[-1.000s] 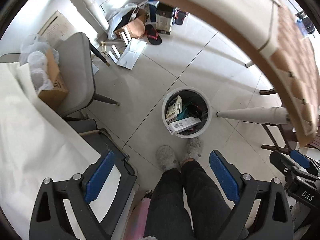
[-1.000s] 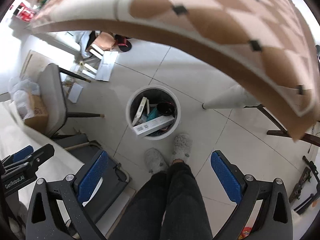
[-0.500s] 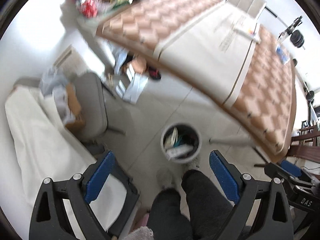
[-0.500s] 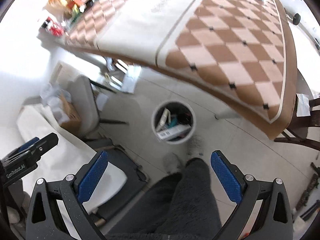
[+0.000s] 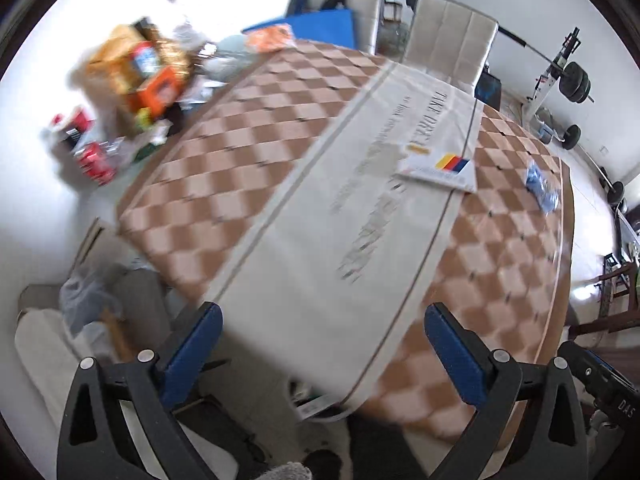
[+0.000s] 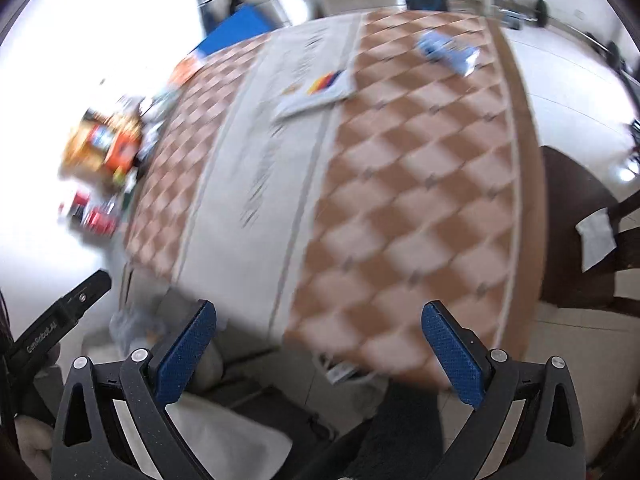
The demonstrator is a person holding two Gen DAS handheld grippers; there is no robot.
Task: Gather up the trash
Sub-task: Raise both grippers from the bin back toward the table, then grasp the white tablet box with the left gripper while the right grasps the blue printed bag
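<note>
Blue wrapper [image 5: 540, 186] lies across the table [image 5: 280, 184], well beyond the empty left tongs [image 5: 320, 344].

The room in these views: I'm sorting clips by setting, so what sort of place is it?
Probably a lived-in home dining area. A large table under a checked tablecloth fills the views, a padded dining chair stands at its far side, and a barbell rack with weights sits by the wall.

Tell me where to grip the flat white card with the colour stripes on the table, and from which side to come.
Grip the white card at its striped corner, coming from above with one finger slid under that edge. It lies flat on the tablecloth, so there is probably no height to pinch across. Both grippers, left and right, stand open and empty.
</note>
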